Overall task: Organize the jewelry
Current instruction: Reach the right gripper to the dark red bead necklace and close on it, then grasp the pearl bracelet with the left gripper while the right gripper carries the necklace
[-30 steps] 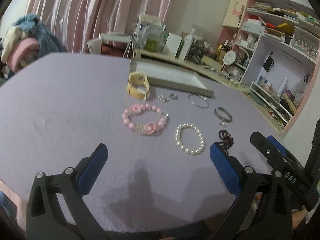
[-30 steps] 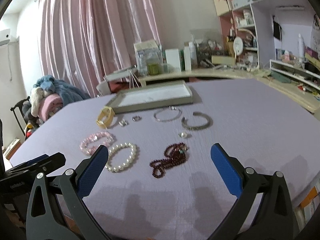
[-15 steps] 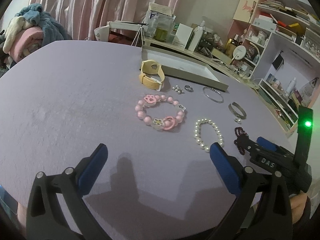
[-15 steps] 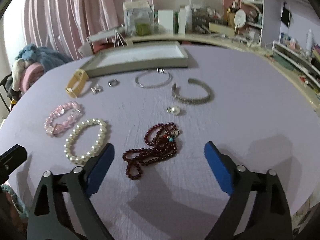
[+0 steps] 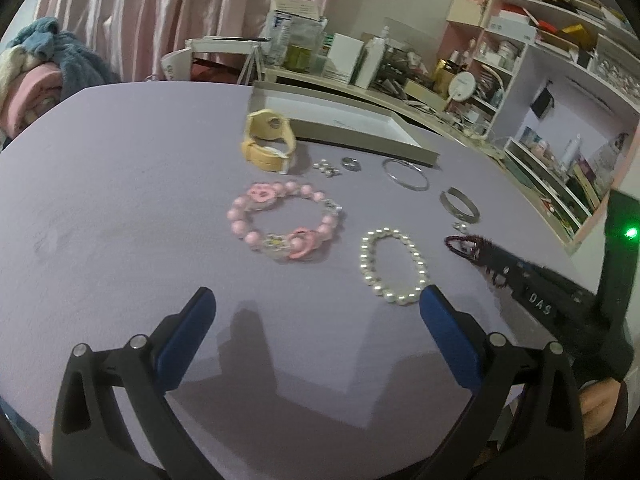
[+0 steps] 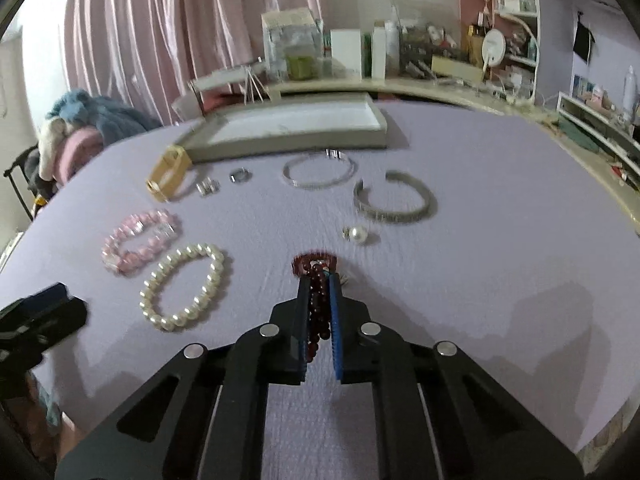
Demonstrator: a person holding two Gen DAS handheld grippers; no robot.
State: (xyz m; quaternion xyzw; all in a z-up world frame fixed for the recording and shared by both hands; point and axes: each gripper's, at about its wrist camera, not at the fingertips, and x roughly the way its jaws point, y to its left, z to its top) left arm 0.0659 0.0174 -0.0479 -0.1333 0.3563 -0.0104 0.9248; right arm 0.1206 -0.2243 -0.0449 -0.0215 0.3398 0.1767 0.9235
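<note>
A: What lay on the lavender worktop [image 6: 500, 208], biggest first?

B: The grey tray [image 6: 292, 126] with its white lining sat at the far edge with nothing in it, all the jewelry still outside it. Just before its left corner lay the yellow watch [image 5: 269, 145]; nearer were the pink bead bracelet [image 5: 286, 225] and the white pearl bracelet [image 6: 184, 286], then the open silver cuff [image 6: 394, 202], the thin silver bangle [image 6: 319, 171], and last the ring [image 6: 240, 176], small earrings [image 6: 208, 187] and a pearl stud [image 6: 358, 235].

A: And the grippers?

B: The right gripper [image 6: 319, 280] was closed nearly tight on the dark red bead necklace [image 6: 318, 300], bunched strands pinched between its blue pads [image 6: 335, 320], a loop poking out ahead. I could not tell whether the necklace had left the cloth. The left gripper [image 5: 316, 300] stood wide open, holding nothing, near the pearl bracelet.

A: How would that necklace handle?

B: Light and limp, I judged, with smooth beads that could slide; several strands gripped together looked safest, since loose loops would dangle.

A: Anything in the way?

B: The stud, cuff and bangle lay between it and the tray, so trailing loops could snag or drag them.
</note>
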